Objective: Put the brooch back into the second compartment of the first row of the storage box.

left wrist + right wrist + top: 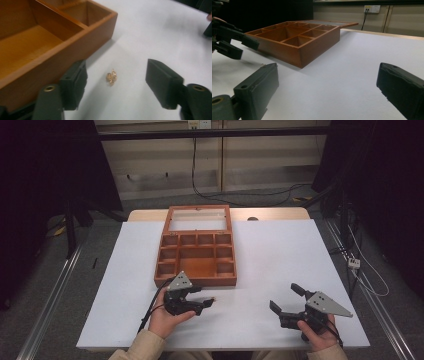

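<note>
- We see a tiny gold trinket (111, 77), maybe an earring or charm, lying on the white table (280, 250) just in front of the wooden box (196, 254), near its front right corner.
- Our left claw (116, 80) is spread wide, one jaw on each side of the trinket, gripping nothing.
- Our right claw (286, 299) hangs released and empty, well apart to the right, above bare table.
- The box lies open, lid laid back, and its compartments look empty from here.
- We judge the trinket feather-light, hard, small and slippery; it could skid or flick away under a careless squeeze.
- It looks delicate, so we would pinch gently.
- Best hold, we reckon: jaw tips low to the table, closing squarely across its thickest middle.
</note>
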Motion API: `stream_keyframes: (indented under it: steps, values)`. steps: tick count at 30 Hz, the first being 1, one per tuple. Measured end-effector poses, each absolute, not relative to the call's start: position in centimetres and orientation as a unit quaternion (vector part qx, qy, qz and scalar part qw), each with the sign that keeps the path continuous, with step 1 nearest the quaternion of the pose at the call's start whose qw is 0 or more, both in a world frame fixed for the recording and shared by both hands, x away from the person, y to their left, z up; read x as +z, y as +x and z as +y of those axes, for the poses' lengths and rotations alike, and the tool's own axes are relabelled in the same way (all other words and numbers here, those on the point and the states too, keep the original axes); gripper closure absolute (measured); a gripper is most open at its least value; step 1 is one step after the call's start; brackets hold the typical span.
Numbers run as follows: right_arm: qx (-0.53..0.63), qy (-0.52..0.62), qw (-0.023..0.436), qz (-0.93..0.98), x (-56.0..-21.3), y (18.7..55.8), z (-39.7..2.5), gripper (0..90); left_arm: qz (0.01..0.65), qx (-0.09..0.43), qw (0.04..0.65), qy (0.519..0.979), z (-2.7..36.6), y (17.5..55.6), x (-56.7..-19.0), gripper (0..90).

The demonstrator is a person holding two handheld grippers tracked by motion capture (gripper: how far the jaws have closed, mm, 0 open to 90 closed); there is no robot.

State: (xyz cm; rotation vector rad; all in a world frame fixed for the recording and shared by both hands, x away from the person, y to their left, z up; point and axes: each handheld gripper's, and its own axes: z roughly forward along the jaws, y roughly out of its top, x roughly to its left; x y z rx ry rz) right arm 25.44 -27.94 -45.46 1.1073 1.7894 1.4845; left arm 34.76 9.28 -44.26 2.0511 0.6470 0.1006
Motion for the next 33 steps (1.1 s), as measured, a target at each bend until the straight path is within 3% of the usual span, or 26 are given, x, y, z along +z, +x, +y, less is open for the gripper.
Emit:
stream_keyframes:
  steps: [15,25,32,33]
  values:
    - [0.557,0.410,0.281,0.665,-45.4,25.4,-28.0,4.0,0.265,0.023,0.430,0.863,7.4,36.0,-45.7,64.9]
    - [0.558,0.412,0.279,0.664,-45.3,25.4,-28.1,4.0,0.260,0.010,0.418,0.871,7.1,35.7,-45.9,80.6]
    - [0.559,0.411,0.280,0.664,-45.3,25.4,-28.1,4.1,0.260,0.008,0.413,0.873,6.8,35.5,-46.0,84.3]
    - [0.558,0.412,0.279,0.664,-45.3,25.4,-28.1,4.1,0.261,0.009,0.411,0.873,6.9,35.5,-46.1,88.6]
